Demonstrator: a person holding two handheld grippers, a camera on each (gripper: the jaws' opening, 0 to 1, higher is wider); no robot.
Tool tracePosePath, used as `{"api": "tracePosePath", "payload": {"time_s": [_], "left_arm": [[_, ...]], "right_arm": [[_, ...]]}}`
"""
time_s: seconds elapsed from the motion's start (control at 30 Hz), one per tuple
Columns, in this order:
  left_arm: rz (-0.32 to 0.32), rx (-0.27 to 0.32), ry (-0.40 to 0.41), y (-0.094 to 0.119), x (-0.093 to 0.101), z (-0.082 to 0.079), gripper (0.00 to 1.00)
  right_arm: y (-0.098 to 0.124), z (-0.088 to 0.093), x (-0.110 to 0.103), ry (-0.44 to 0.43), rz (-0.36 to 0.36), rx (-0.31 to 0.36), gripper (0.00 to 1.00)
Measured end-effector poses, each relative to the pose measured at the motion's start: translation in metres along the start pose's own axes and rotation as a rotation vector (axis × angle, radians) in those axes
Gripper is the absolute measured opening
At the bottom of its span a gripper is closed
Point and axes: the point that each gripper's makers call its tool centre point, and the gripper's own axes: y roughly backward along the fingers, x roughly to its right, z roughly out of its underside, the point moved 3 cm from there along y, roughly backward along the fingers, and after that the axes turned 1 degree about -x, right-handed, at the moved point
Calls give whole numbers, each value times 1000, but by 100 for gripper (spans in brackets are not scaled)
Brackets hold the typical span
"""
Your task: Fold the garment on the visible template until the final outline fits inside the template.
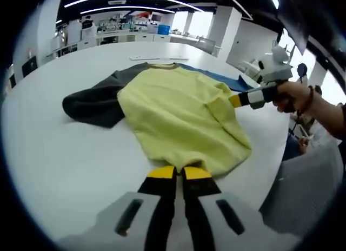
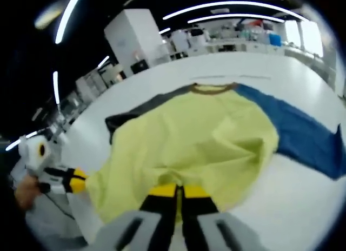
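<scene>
While the yellow garment (image 1: 181, 113) is lying spread on the white bench (image 1: 65, 153), its grey sleeve (image 1: 92, 102) and blue sleeve (image 2: 303, 134) are trailing off to opposite sides. Both the left hand-held gripper (image 1: 180, 172) and the right hand-held gripper (image 2: 178, 190) are pinching its hem, jaws closed on the fabric.
</scene>
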Motion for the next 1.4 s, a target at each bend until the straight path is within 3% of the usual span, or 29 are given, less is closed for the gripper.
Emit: {"api": "tracePosePath", "payload": {"time_s": [0.23, 0.7, 0.93, 1.4], "left_arm": [[5, 10, 18, 8, -4, -3, 1], [7, -9, -2, 31, -5, -7, 1], [7, -16, 9, 42, -6, -8, 1], [7, -11, 100, 52, -7, -8, 1]], "right_arm": [[21, -4, 13, 16, -8, 27, 0], [87, -14, 35, -3, 2, 129, 0], [109, -8, 48, -21, -4, 134, 0], [143, 25, 51, 78, 31, 63, 0]]}}
